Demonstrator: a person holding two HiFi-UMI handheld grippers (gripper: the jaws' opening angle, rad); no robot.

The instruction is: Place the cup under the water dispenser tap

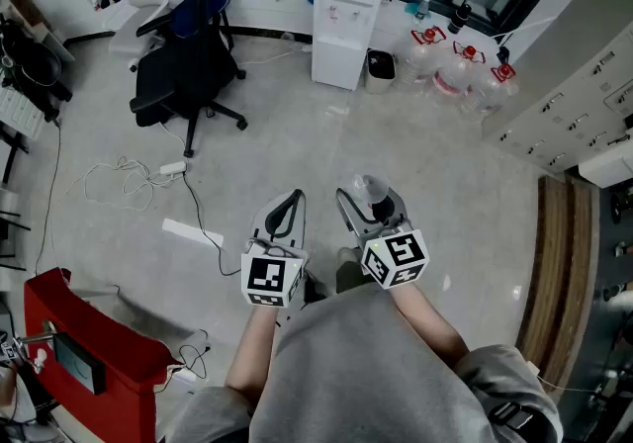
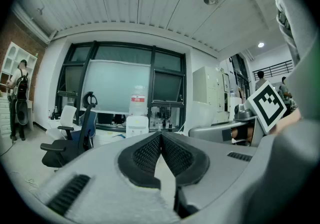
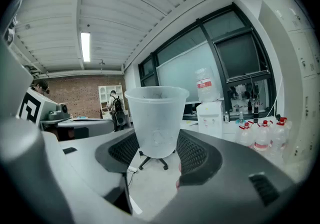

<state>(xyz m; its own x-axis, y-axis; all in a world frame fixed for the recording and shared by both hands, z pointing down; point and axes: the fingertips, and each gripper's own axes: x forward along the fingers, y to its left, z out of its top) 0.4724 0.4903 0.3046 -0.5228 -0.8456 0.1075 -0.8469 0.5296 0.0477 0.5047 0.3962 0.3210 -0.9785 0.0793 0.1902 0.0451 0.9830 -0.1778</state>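
Lower centre of head view: right gripper (image 1: 372, 206), jaws pinching an upright translucent plastic cup (image 3: 156, 118). White floor-standing water dispenser (image 1: 346, 21) stood at top centre, straight ahead and well apart. Left gripper (image 1: 285, 212): jaws pressed together, empty. I judged the carry the right hand's.

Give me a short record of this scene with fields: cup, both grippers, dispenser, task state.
cup: translucent plastic, upright
right gripper: shut on the cup
left gripper: shut, empty
water dispenser: white, far ahead across the floor
water jugs: on the floor, right of the dispenser
task state: cup not yet at the dispenser
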